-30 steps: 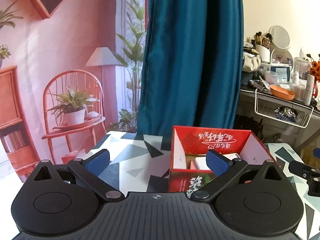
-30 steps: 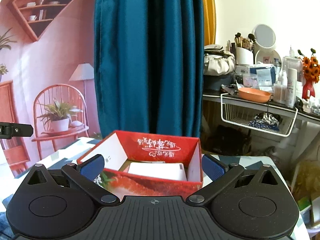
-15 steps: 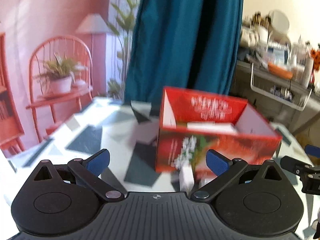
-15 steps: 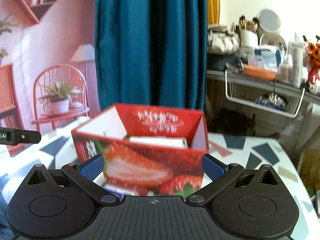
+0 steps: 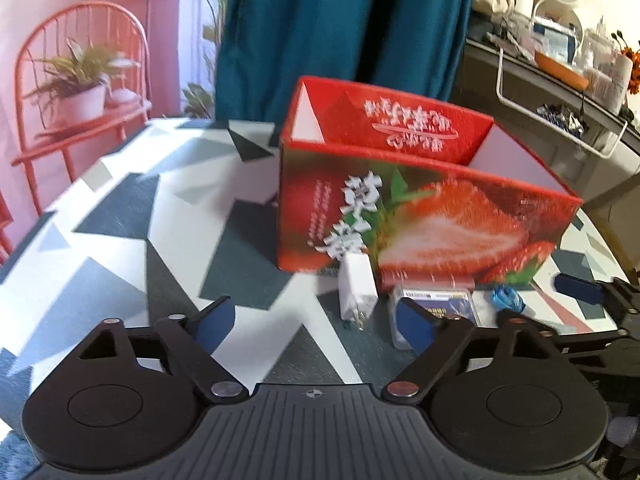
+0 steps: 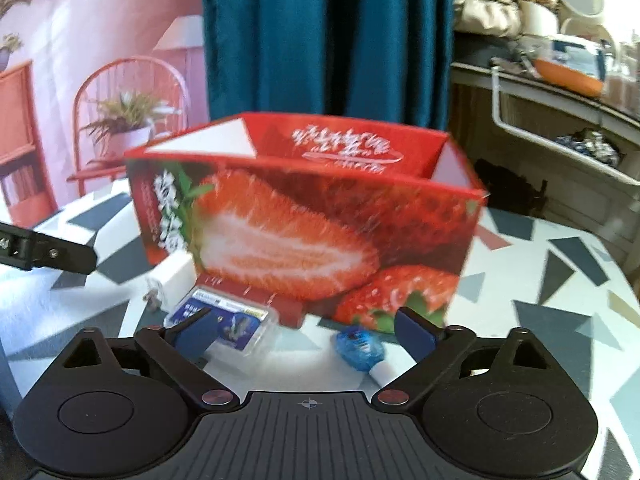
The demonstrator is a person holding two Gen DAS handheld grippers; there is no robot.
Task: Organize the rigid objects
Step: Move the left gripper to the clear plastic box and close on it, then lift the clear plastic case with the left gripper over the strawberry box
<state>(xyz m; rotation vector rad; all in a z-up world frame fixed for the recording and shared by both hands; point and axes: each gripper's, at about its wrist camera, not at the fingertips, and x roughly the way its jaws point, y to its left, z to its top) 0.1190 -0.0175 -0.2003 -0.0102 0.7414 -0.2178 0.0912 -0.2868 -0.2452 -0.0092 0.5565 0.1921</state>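
A red strawberry-print box (image 5: 420, 216) (image 6: 304, 216) stands open-topped on the patterned table (image 5: 132, 216). In front of it lie a white charger plug (image 5: 358, 286) (image 6: 176, 276), a clear case with a blue card (image 5: 436, 300) (image 6: 236, 322), a small blue object (image 5: 507, 299) (image 6: 360, 348) and a flat red piece (image 5: 424, 280) against the box's base. My left gripper (image 5: 314, 320) hovers low before the plug, its jaws closing with nothing pressed between them. My right gripper (image 6: 304, 330) is closing too, with the case by its left finger and the blue object near its right one.
A teal curtain (image 5: 340, 32) hangs behind the table. A cluttered shelf with a wire basket (image 5: 560, 120) stands at the right. A pink backdrop with a painted chair (image 5: 80, 80) fills the left. My left gripper's finger (image 6: 48, 254) shows at the right wrist view's left edge.
Both grippers have come down toward the table and tilted downward. The box now looms larger and hides its contents. The small items in front of it have come into view. Both jaws have narrowed slightly.
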